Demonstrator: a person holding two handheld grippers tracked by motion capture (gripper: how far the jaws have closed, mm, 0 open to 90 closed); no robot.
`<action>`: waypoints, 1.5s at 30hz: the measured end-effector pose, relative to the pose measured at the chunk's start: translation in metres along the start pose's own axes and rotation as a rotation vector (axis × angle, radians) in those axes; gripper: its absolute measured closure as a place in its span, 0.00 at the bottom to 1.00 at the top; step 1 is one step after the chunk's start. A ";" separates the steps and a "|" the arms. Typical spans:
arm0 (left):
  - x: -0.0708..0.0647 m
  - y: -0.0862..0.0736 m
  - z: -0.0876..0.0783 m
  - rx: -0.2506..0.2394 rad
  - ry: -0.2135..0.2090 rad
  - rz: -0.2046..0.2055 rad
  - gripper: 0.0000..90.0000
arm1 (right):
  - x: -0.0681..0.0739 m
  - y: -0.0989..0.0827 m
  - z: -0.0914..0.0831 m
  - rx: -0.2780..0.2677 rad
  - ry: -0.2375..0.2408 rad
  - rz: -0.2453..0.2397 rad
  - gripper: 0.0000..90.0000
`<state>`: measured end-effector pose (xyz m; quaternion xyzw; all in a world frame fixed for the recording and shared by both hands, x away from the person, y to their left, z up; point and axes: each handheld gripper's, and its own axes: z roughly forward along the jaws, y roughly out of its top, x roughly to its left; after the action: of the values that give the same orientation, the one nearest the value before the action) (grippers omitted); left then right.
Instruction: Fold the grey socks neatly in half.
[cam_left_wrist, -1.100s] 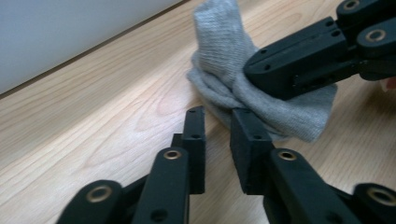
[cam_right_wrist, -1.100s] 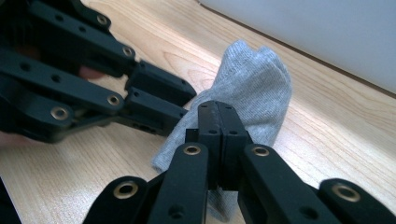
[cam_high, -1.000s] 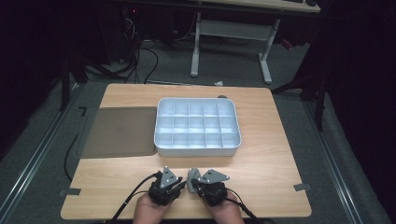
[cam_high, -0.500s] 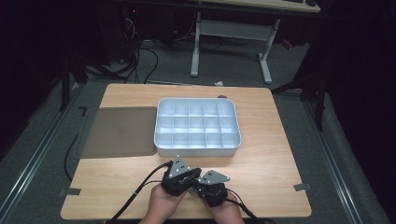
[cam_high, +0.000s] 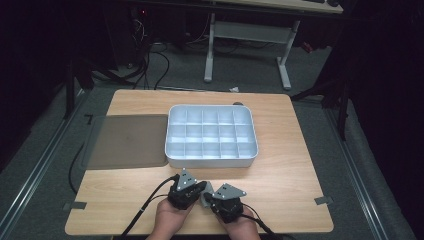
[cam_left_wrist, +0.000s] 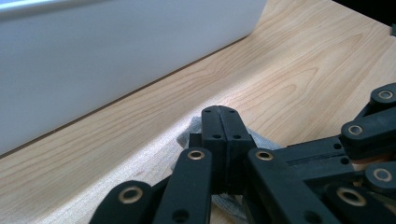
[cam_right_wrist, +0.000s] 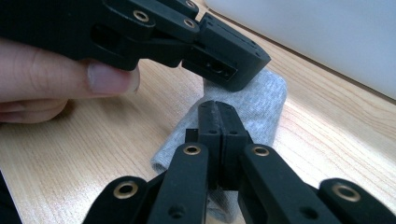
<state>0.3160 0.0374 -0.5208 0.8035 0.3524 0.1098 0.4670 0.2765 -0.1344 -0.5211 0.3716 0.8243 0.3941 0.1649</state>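
While both hands are working close together at the near edge of the wooden table (cam_high: 280, 170), the high view is showing the left gripper (cam_high: 196, 190) and the right gripper (cam_high: 214, 200) meeting over a small grey cloth (cam_high: 205, 192). That cloth is lying on bare wood just in front of the white compartment tray (cam_high: 211, 159), with a dark mat (cam_high: 127, 141) off to the tray's left.

Along the left gripper view, the jaws are pressing together with no gap between them, and the cloth (cam_left_wrist: 187, 136) is peeking out beneath and beside them. Whether fabric is actually pinched there I cannot tell, since the jaws hide the contact.

From the right gripper view, its own jaws are likewise standing closed above the cloth (cam_right_wrist: 261, 100), while the left gripper (cam_right_wrist: 233, 63) is pushing down on the far end of the folded fabric.

To do this step well, each claw probably ought to bite a separate edge of the cloth, keeping low to the wood, and the pull should be gentle so the fabric is not slipping free.
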 end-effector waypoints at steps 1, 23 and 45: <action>0.000 0.000 0.000 -0.002 -0.002 -0.002 1.00 | -0.001 0.001 0.000 0.001 0.005 0.005 1.00; -0.005 -0.006 -0.005 -0.009 0.006 -0.004 1.00 | 0.005 -0.011 -0.013 0.000 0.049 0.037 1.00; -0.001 -0.012 -0.013 -0.020 0.016 0.000 0.98 | -0.023 -0.006 -0.002 0.072 0.137 0.286 0.58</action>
<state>0.3027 0.0496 -0.5237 0.7979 0.3551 0.1195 0.4722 0.2880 -0.1550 -0.5247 0.4628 0.7859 0.4083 0.0371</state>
